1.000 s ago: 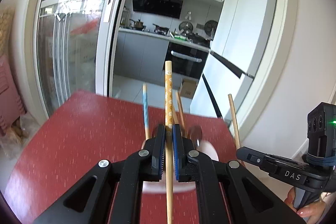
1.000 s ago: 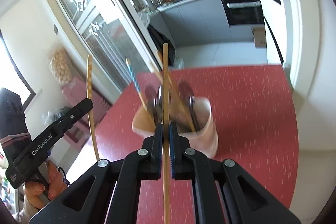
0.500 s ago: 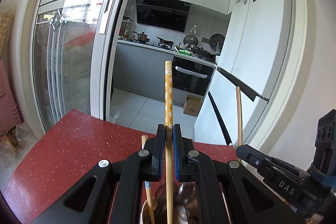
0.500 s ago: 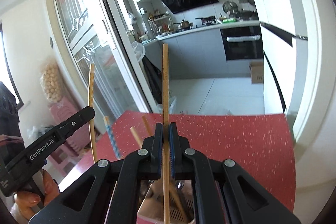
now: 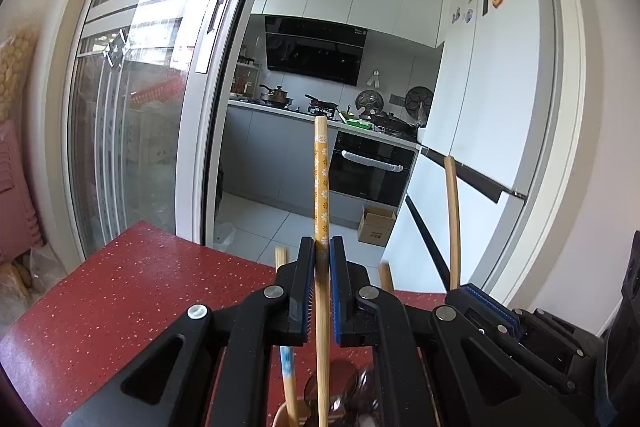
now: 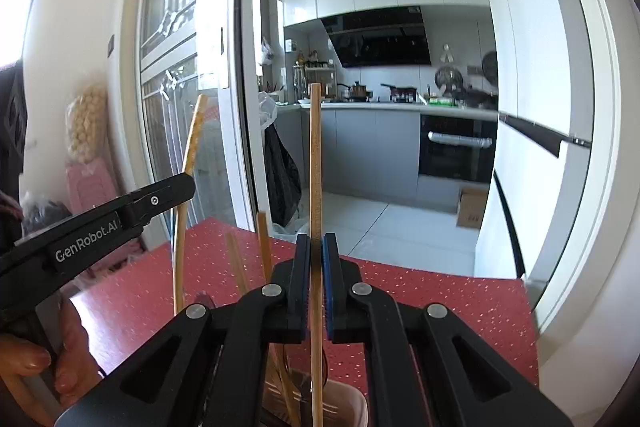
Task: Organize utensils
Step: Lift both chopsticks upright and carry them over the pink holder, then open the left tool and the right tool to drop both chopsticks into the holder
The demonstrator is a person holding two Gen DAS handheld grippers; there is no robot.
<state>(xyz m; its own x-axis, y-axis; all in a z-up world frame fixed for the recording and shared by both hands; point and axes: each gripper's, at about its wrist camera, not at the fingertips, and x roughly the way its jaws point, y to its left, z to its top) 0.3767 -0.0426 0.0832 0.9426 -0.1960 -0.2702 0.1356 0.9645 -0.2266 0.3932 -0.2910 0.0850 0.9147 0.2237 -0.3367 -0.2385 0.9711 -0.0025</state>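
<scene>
My left gripper (image 5: 322,247) is shut on an upright chopstick with an orange flower pattern (image 5: 321,179). Its lower end runs down among the spoons (image 5: 352,387) and a blue-patterned chopstick (image 5: 287,367) standing in the holder below. My right gripper (image 6: 316,243) is shut on a plain wooden chopstick (image 6: 315,163), also upright, with its lower end over the mouth of the pink holder cup (image 6: 344,403). How deep either tip sits is hidden. Each view shows the other gripper close beside it: the right gripper (image 5: 480,303) and the left gripper (image 6: 120,211).
The red speckled table (image 5: 120,287) ends just past the cup. Beyond it are a glass sliding door (image 5: 132,127), an open kitchen and a white fridge (image 5: 492,107). Two more chopsticks (image 6: 262,239) stick up from the cup. A hand (image 6: 40,367) grips the left tool.
Both grippers have come down and in over the cup with their chopsticks. The cup has slid from mid-view to the bottom edge, and both views now look more level into the kitchen.
</scene>
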